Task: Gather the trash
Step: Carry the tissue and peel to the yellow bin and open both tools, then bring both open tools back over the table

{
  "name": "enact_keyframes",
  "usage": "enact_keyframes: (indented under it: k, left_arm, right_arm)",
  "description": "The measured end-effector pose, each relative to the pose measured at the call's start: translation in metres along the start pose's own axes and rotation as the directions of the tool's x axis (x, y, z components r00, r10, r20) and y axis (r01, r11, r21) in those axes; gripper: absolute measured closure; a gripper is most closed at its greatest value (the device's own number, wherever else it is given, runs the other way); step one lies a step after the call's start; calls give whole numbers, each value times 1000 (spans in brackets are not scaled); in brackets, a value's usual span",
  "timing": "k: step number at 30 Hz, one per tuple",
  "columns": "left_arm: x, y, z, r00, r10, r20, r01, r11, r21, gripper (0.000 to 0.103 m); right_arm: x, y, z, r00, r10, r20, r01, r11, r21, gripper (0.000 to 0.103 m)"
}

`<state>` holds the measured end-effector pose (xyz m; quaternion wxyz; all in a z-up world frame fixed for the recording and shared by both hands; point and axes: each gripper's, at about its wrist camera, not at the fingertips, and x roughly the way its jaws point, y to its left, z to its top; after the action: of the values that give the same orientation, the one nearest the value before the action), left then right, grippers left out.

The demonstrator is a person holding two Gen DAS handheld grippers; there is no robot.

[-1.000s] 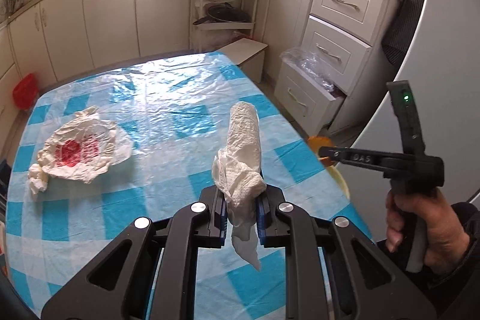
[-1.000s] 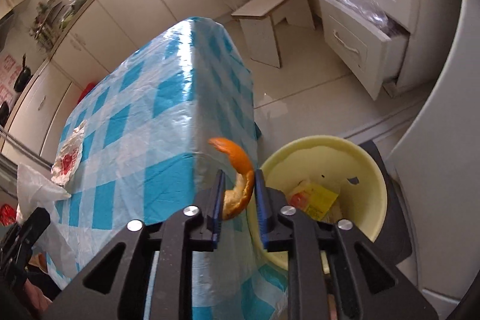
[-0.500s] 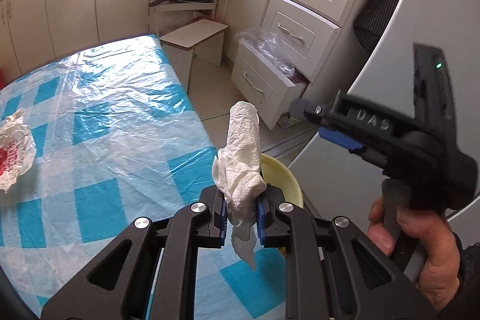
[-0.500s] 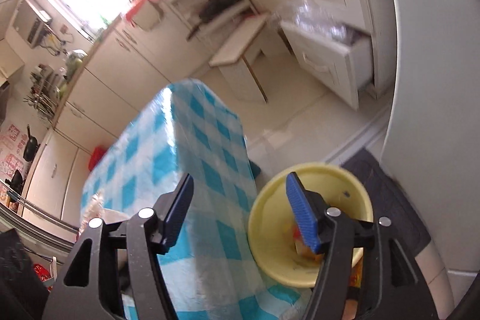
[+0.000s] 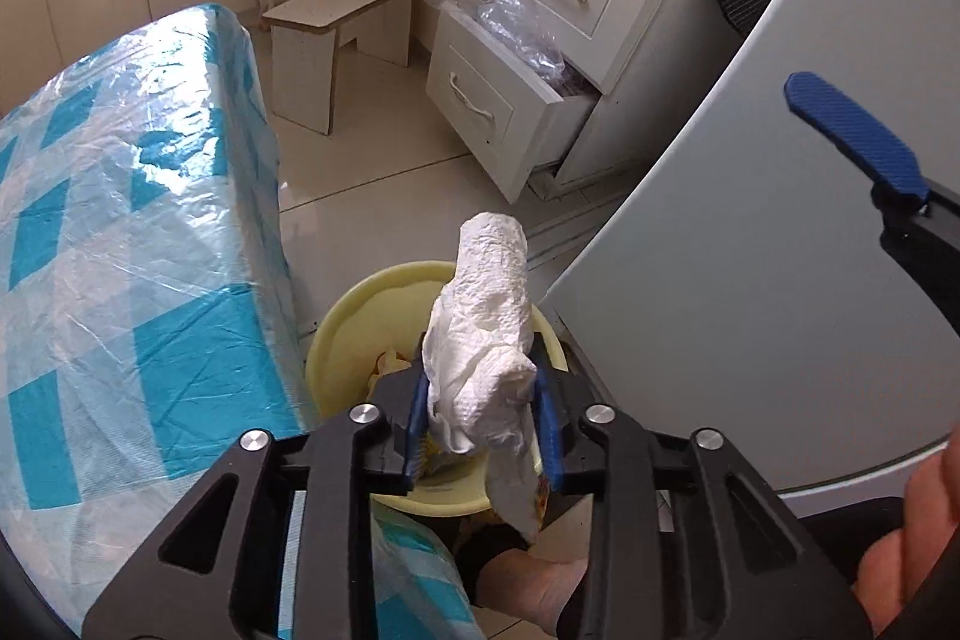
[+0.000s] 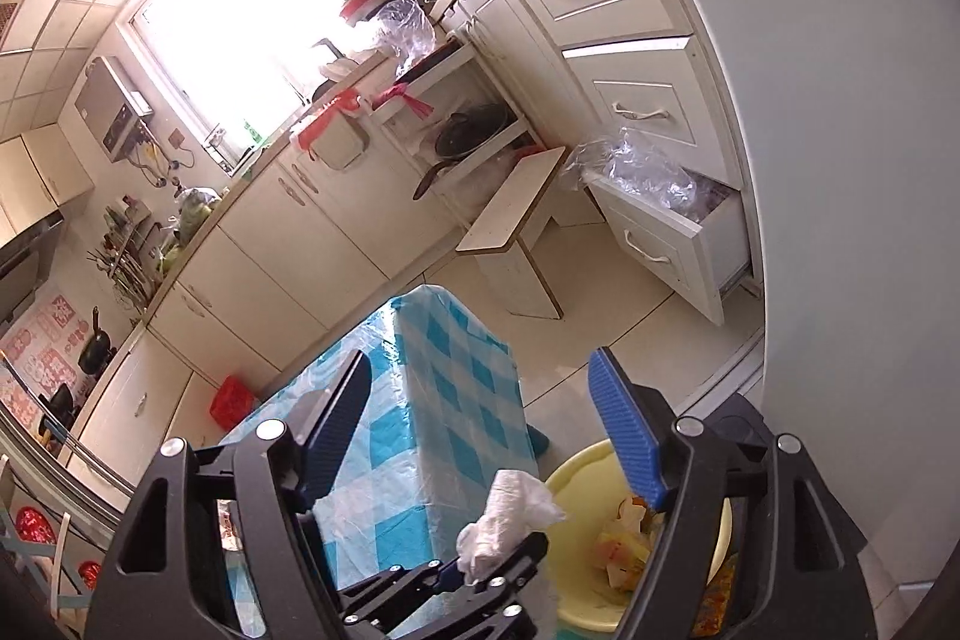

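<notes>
My left gripper is shut on a crumpled white paper towel and holds it over the yellow bin on the floor beside the table. The bin holds some scraps, among them orange peel. In the right wrist view the towel and the left gripper show at the bin's rim. My right gripper is open and empty, held above the bin; one of its blue pads shows at the right of the left wrist view.
The table with a blue checked cloth under clear plastic stands left of the bin. A grey fridge side is to the right. A small white stool and an open drawer with plastic bags lie beyond.
My left gripper has carried the towel from over the table to above the bin. My right gripper opened, let the orange peel fall into the bin and lifted away.
</notes>
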<state>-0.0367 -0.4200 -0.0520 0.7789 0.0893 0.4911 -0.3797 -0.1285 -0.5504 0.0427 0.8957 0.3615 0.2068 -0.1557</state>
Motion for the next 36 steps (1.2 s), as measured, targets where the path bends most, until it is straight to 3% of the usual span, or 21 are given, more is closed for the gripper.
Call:
enact_keyframes:
  k: [3, 5, 15, 24, 27, 30, 33, 36]
  left_arm:
    - [4, -2, 3, 1000, 0, -8, 0, 1000, -11, 58]
    - [2, -2, 5, 1000, 11, 4, -11, 1000, -14, 45]
    - [-32, 17, -5, 998, 46, 47, -44, 998, -38, 35]
    - [-106, 73, -38, 979, 152, 133, -142, 987, -79, 23]
    - [-142, 109, -53, 961, 218, 170, -197, 972, -129, 19]
    - [-177, 155, -70, 928, 314, 199, -274, 940, -202, 17]
    - [-211, 213, -86, 884, 422, 202, -356, 887, -295, 16]
    - [-226, 266, -93, 864, 475, 168, -398, 847, -352, 16]
  right_arm:
    - [-4, -3, 3, 1000, 13, 6, -13, 1000, 23, 31]
    - [-7, -5, 4, 1000, 21, 9, -22, 999, 38, 31]
    - [-9, 1, 4, 999, 37, 2, -37, 998, 43, 30]
    - [8, 26, -5, 998, 41, -46, -41, 999, -10, 27]
    - [18, 39, -12, 996, 43, -82, -47, 998, -43, 26]
    - [27, 58, -23, 991, 54, -125, -66, 993, -96, 25]
    - [37, 80, -37, 983, 69, -173, -96, 983, -154, 23]
    - [48, 103, -54, 973, 85, -216, -131, 969, -211, 23]
